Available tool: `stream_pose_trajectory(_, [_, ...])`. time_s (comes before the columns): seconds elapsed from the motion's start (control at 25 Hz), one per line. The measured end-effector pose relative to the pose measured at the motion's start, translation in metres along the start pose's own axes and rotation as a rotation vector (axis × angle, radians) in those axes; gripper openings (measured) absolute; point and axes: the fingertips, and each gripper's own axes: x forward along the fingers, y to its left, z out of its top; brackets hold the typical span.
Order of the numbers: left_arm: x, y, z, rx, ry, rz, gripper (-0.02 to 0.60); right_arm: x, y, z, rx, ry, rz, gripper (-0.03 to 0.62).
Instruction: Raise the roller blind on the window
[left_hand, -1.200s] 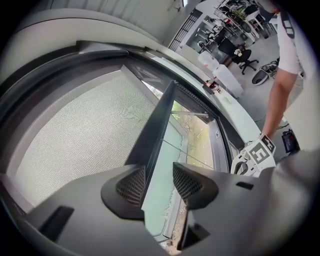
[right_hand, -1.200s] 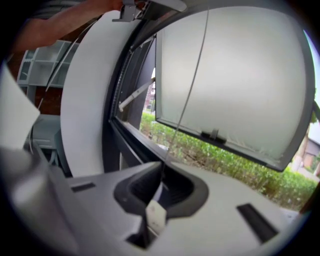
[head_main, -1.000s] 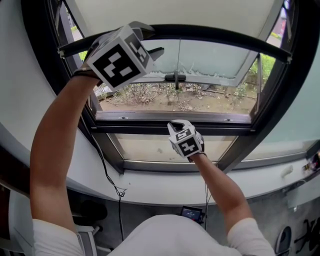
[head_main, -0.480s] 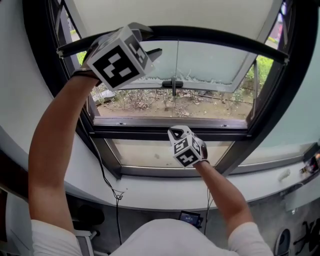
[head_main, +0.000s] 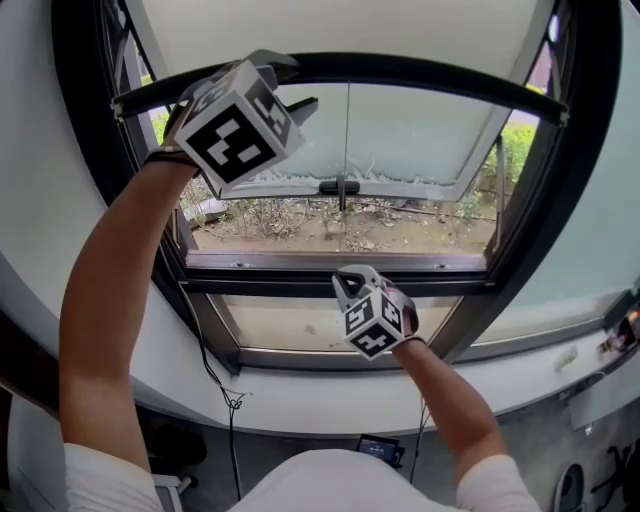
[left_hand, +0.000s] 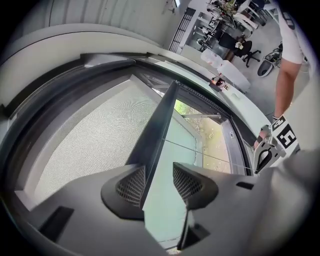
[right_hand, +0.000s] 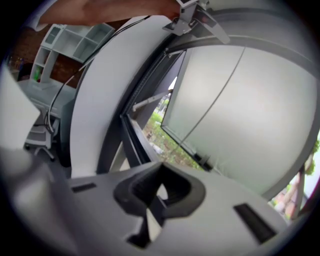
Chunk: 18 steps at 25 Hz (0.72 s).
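Below the window frame (head_main: 250, 283), the white sill (head_main: 300, 385) curves across in front of you. A black cable (head_main: 234, 400) comes down from the frame's lower left corner, trails over the sill, kinks near its front edge and drops off below. Well to the right of the frame, a small white object (head_main: 566, 357) lies on the sill (too small to identify). Beyond it, at the picture's edge, sits a cluster of colourful bits (head_main: 630, 325), equally unclear.
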Motion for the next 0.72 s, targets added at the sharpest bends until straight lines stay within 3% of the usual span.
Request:
stream_pose_trajectory(0.16, [0.0, 0.003, 0.001, 0.003, -0.009, 0.01, 0.184, -0.008, 0.002, 0.003, -0.005, -0.001, 0.002, 0.021])
stream_pose_trajectory(0.4, [-0.006, 0.013, 0.01, -0.034, -0.06, 0.057, 0.184, -0.018, -0.007, 0.006, 0.086, -0.016, -0.004, 0.021])
stream_pose_trajectory(0.72, [-0.024, 0.007, 0.024, -0.14, -0.217, 0.135, 0.184, -0.029, -0.019, 0.009, 0.171, -0.058, -0.031, 0.021])
